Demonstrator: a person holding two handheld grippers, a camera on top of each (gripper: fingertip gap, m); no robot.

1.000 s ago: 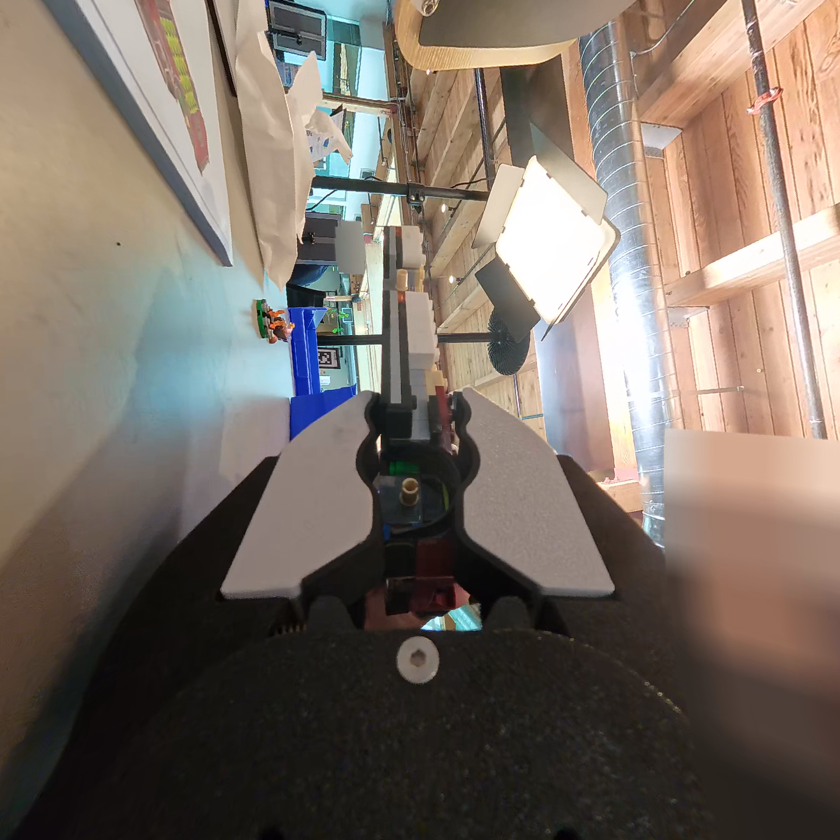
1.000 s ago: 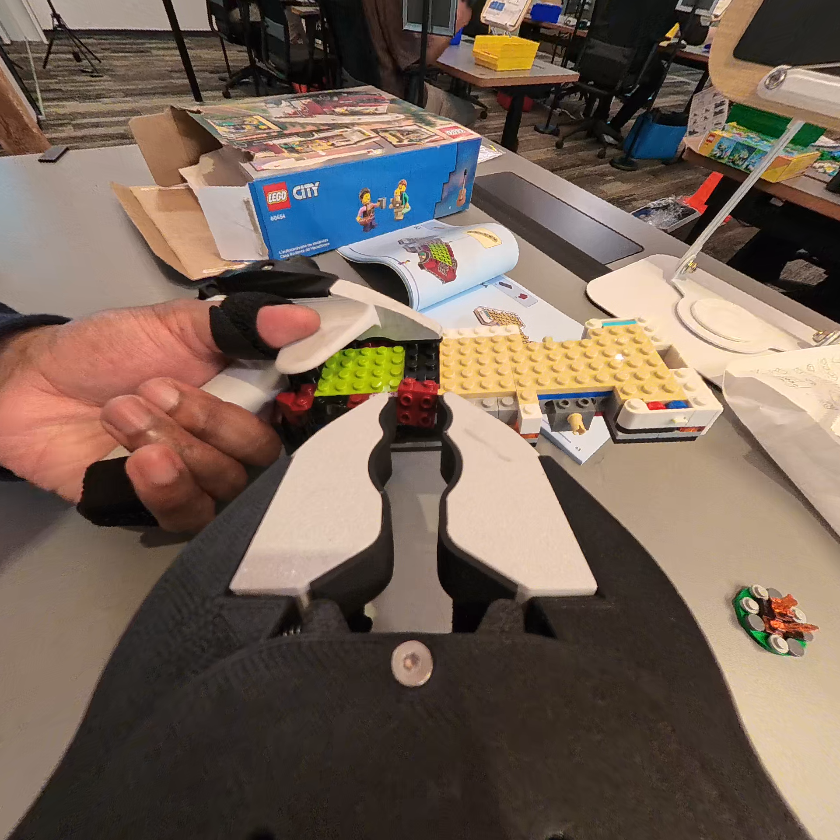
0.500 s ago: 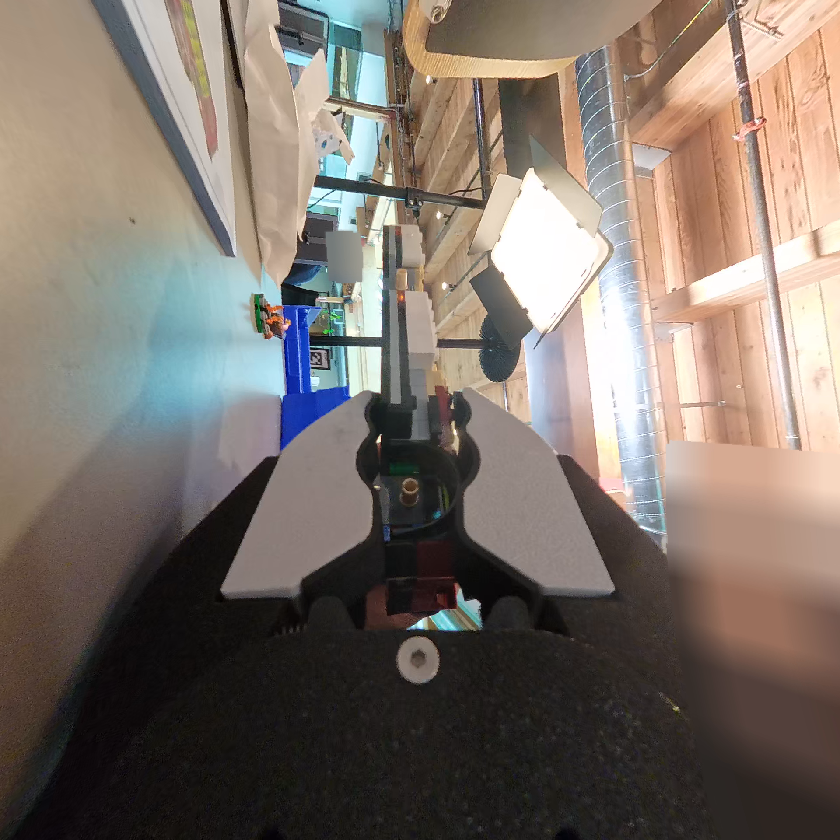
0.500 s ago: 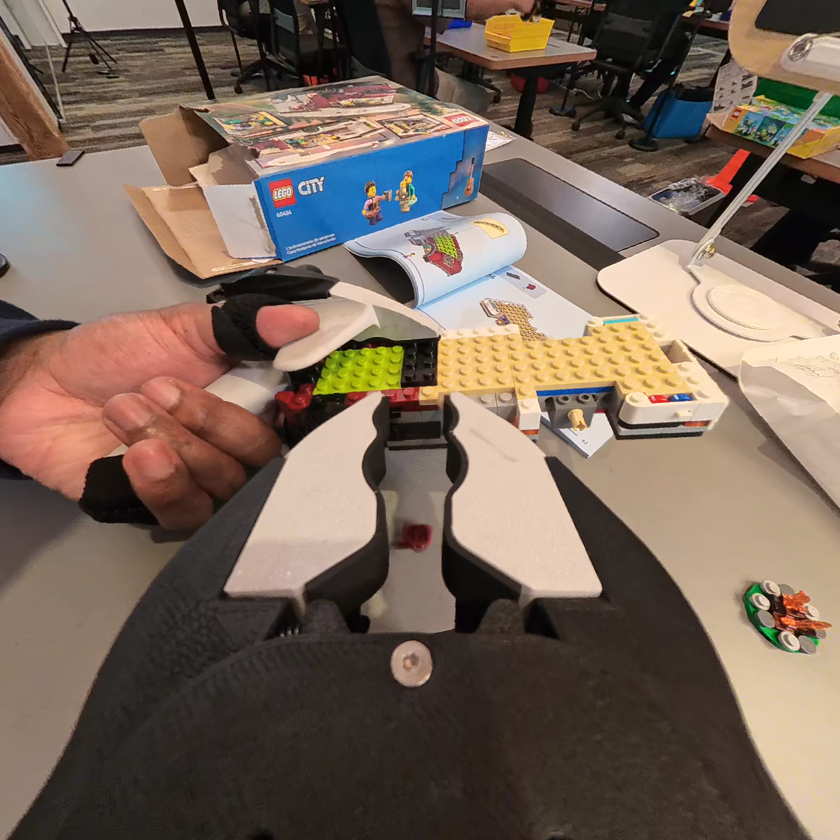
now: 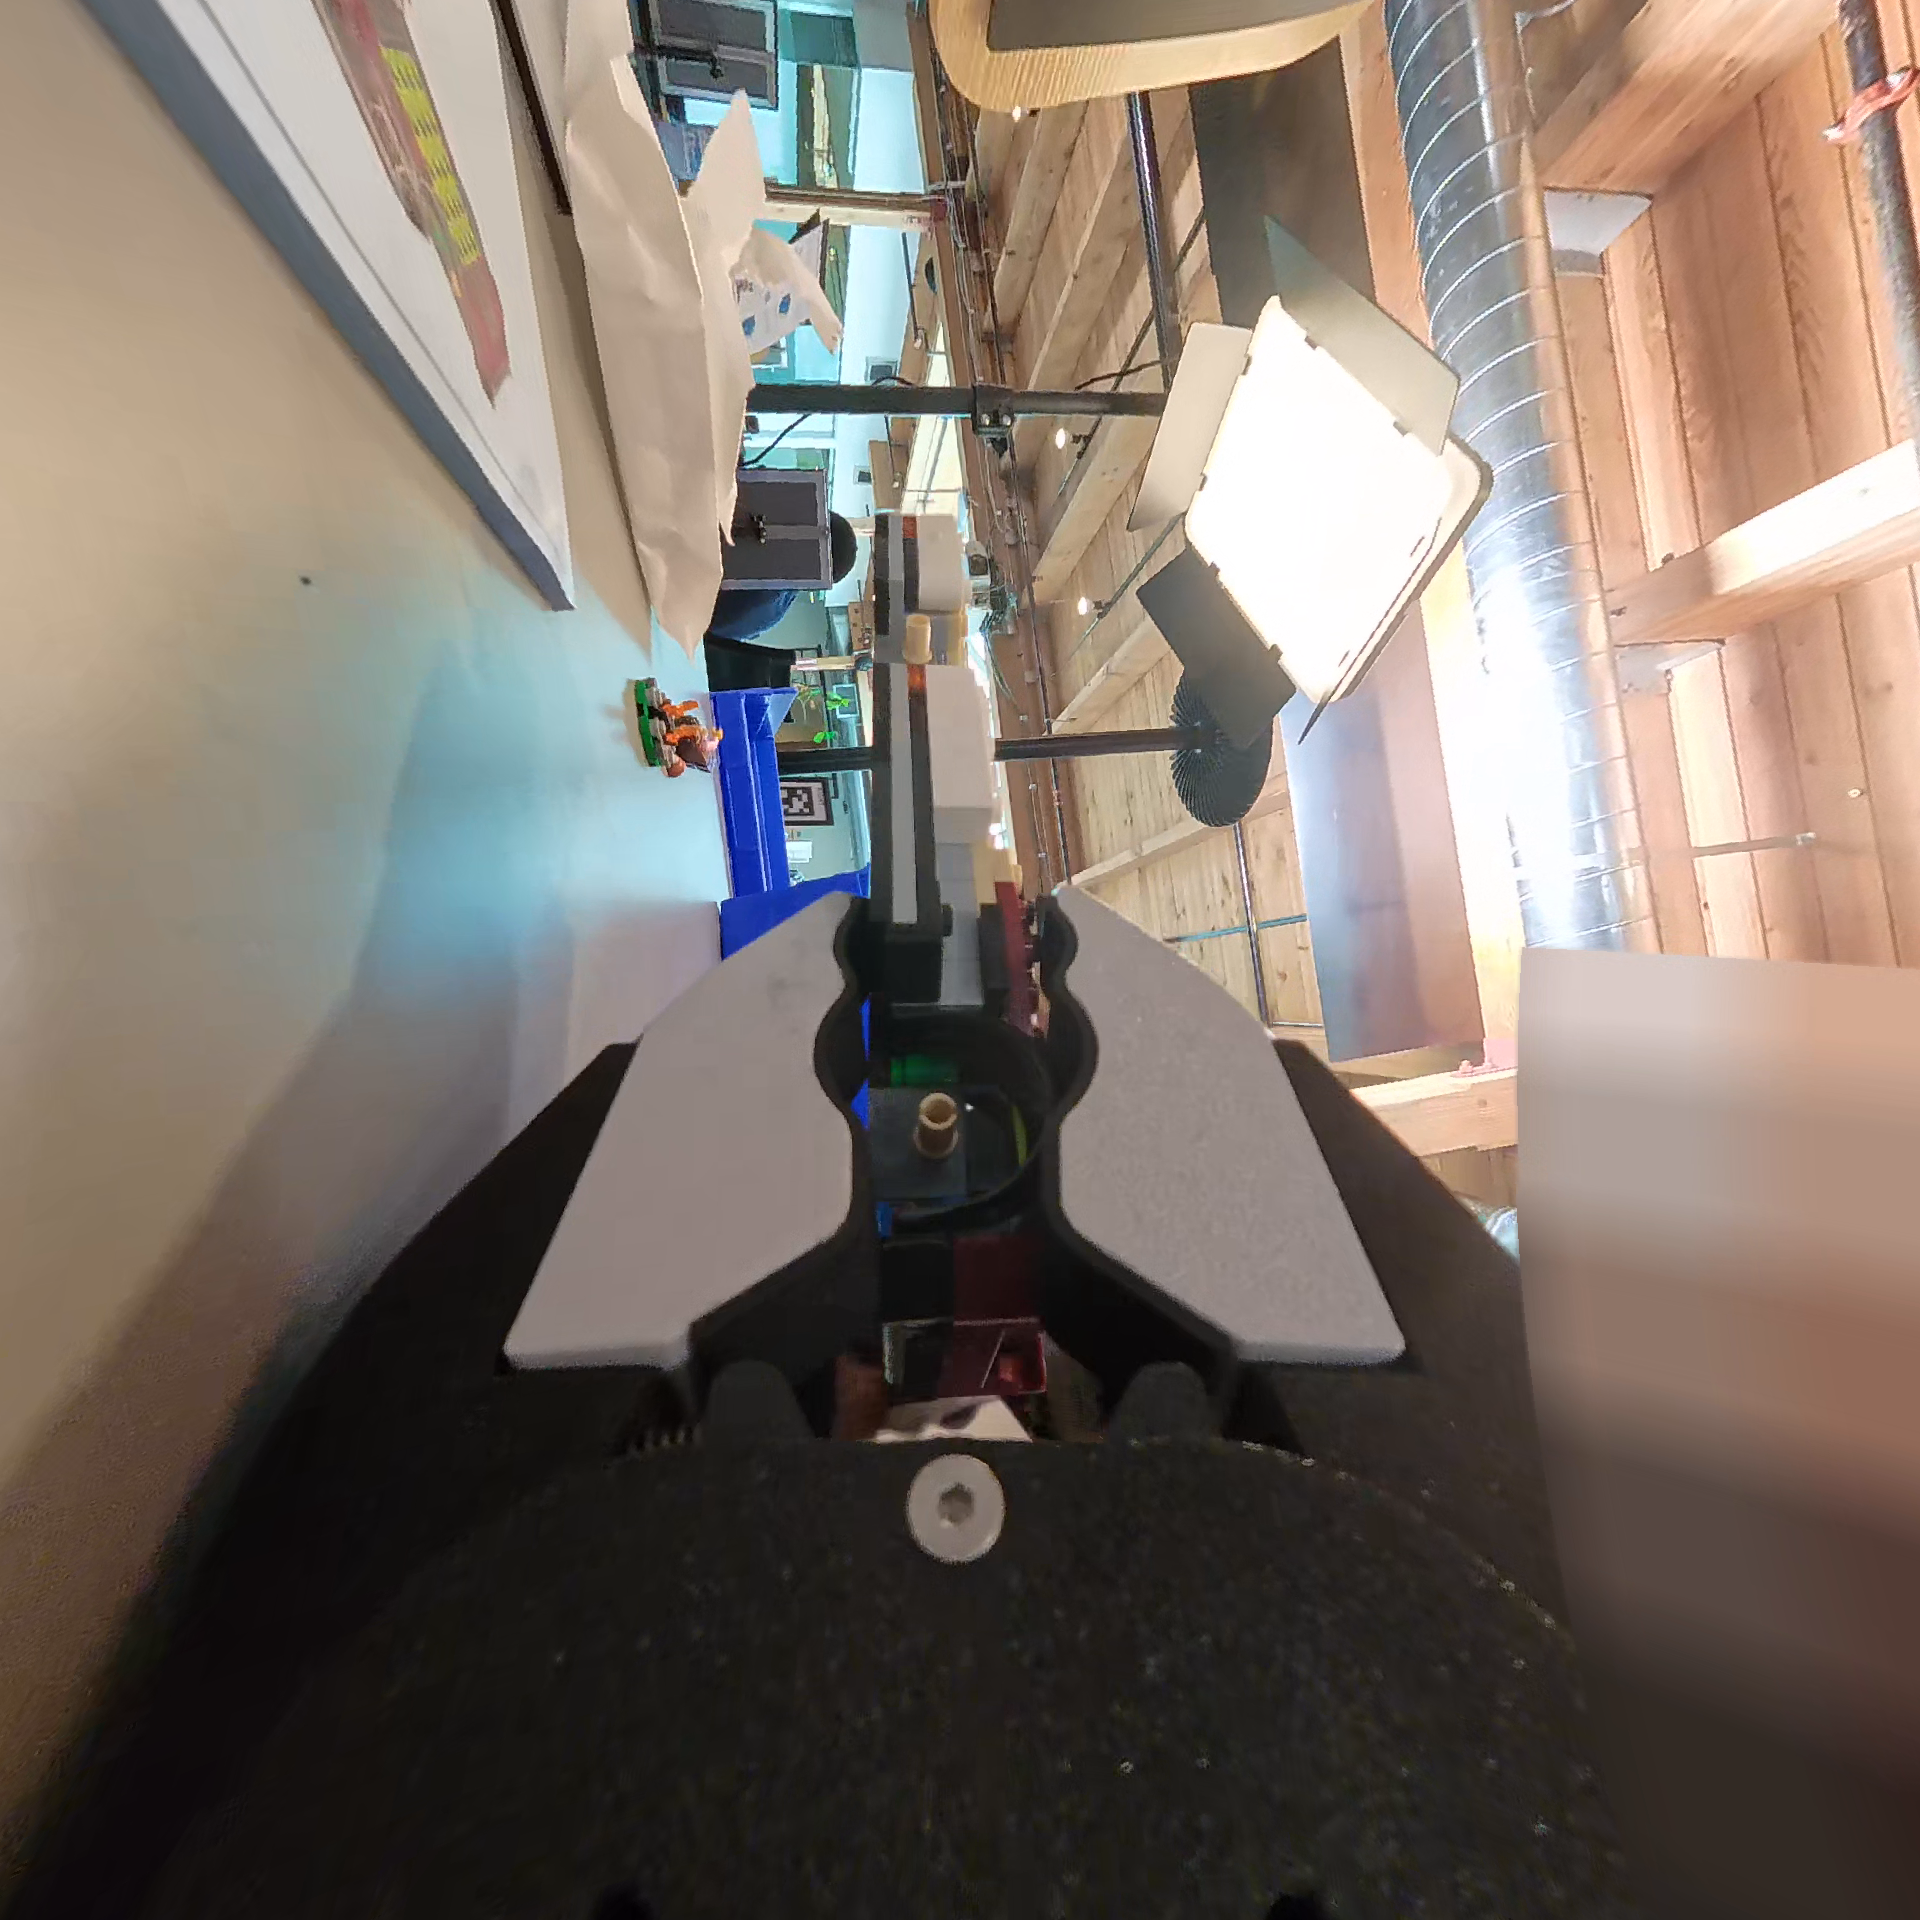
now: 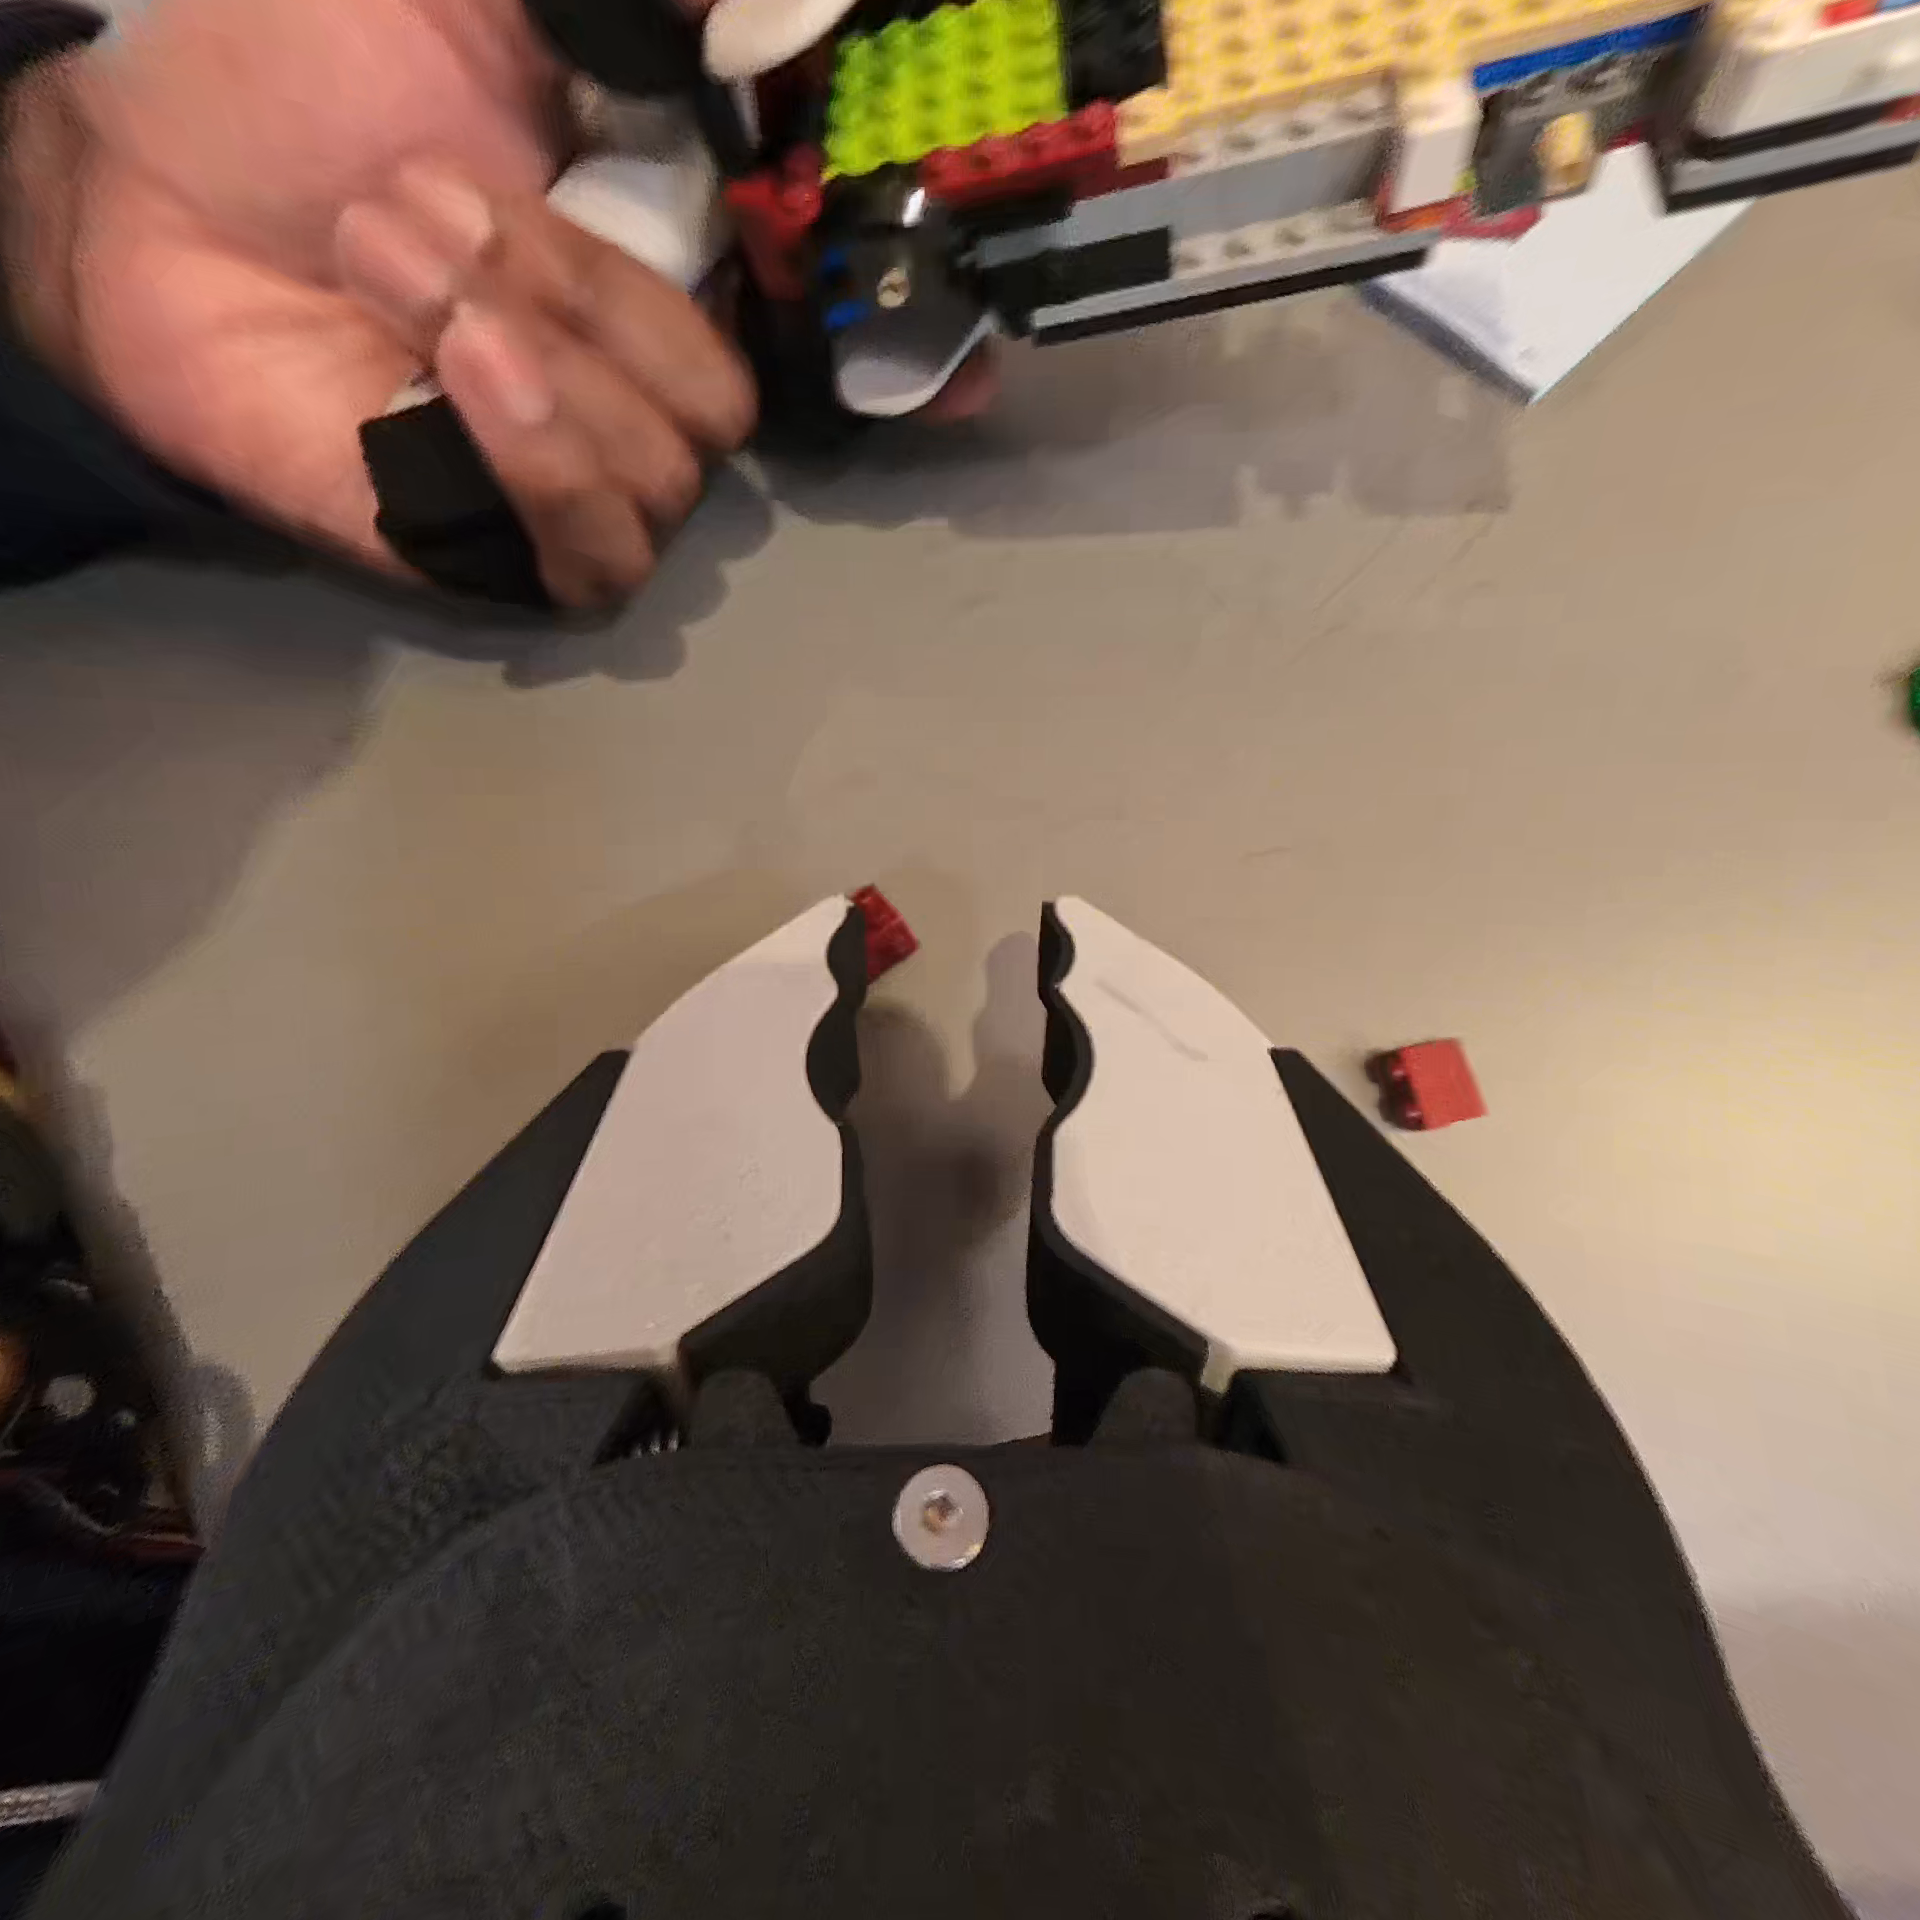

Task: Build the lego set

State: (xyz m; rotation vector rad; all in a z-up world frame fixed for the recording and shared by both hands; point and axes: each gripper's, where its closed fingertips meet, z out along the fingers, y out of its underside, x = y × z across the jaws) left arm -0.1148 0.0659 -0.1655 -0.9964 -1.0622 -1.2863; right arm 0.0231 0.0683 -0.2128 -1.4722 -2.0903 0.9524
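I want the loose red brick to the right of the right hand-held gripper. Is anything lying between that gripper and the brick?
Nothing visible: bare table lies between the open right hand-held gripper and the red brick. A smaller red piece sits against its left fingertip, on the far side.

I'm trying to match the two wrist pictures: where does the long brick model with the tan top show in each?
Left wrist view: the brick model runs edge-on up the middle, clamped between the left gripper fingers.
Right wrist view: the brick model lies across the top edge, raised off the table.
Shared landmark: the small green round piece, cut off at the right edge.
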